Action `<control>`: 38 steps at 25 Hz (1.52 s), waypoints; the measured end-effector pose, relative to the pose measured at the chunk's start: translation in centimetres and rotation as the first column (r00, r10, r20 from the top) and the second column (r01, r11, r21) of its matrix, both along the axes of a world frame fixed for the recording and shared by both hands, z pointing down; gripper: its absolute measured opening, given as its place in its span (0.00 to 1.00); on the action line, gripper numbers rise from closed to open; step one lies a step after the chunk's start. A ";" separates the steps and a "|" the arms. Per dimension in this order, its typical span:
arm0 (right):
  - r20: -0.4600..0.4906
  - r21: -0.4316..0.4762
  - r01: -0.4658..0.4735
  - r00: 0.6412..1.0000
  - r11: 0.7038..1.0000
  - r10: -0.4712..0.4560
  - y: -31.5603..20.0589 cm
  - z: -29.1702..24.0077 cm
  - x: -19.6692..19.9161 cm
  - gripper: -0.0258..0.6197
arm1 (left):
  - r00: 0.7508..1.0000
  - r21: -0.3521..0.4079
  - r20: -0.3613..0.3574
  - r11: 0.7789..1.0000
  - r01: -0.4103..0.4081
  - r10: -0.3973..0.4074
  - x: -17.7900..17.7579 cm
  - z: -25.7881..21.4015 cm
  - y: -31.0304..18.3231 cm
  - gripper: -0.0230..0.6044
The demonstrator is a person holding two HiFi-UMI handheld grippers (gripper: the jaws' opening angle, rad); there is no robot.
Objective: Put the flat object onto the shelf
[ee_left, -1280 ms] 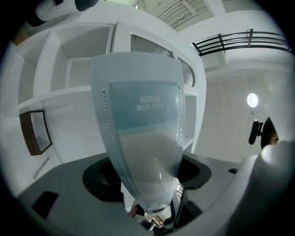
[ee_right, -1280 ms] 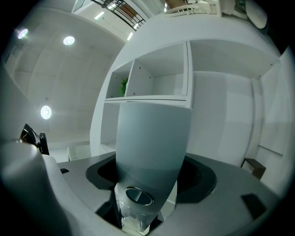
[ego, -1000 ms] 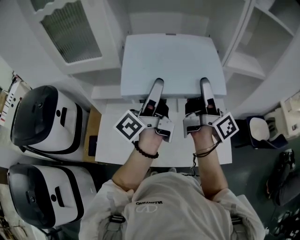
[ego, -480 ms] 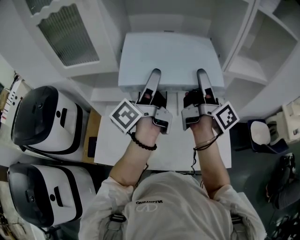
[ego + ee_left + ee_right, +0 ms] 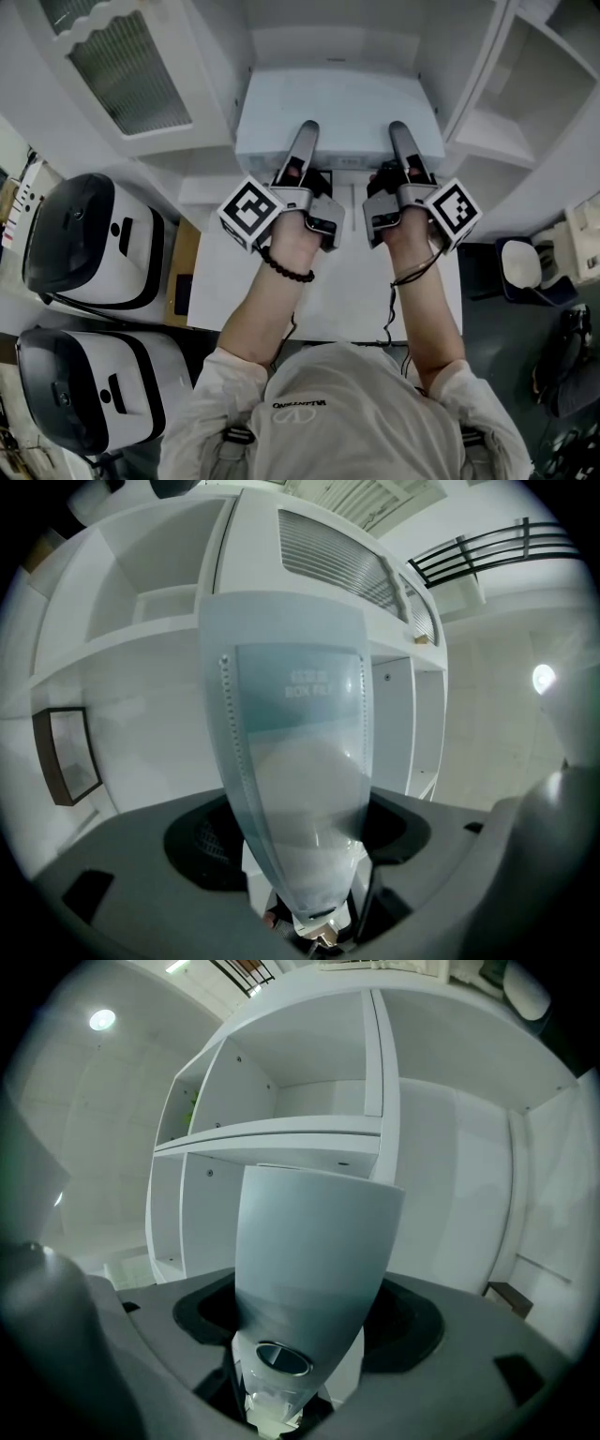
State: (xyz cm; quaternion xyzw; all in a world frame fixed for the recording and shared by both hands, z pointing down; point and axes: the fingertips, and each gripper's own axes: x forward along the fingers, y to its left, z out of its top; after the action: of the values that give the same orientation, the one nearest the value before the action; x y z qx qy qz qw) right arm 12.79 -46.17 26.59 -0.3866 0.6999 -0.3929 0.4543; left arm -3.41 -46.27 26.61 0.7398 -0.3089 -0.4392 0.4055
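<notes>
In front of the white shelving unit (image 5: 328,42), the flat, pale blue-grey plastic file box (image 5: 337,103) is carried level between both tools. The left gripper (image 5: 302,155) and right gripper (image 5: 398,150) each clamp its near edge, one jaw above and one below. Judged step: transfer toward the shelf. Next move calls for advancing the box over a shelf board, settling it flat, then releasing both grips together.

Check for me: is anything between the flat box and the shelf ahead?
Nothing visible. The flat box, held by the left gripper and right gripper, faces the shelf with no object between them.
</notes>
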 end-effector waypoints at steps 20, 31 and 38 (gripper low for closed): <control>-0.051 0.044 0.045 0.998 0.998 -0.043 -0.3 -1.0 -0.6 0.63 | 0.999 0.050 0.034 0.998 0.037 -0.038 0.0 -0.7 -0.8 0.66; -0.438 0.293 -0.282 0.809 0.913 0.391 7.7 0.3 1.9 0.27 | 0.841 0.237 0.490 0.964 0.124 -0.229 -1.0 1.9 6.2 0.28; -0.568 0.300 -0.173 0.757 0.938 0.322 6.2 -0.8 -1.4 0.07 | 0.506 0.485 0.722 0.867 0.117 -0.472 0.0 -0.8 5.9 0.04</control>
State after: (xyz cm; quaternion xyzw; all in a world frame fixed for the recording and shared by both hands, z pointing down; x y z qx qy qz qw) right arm 11.36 -39.94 25.78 -0.5268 0.7912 -0.0999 0.2941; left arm -3.44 -40.32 25.82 0.8543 -0.4952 -0.1569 -0.0182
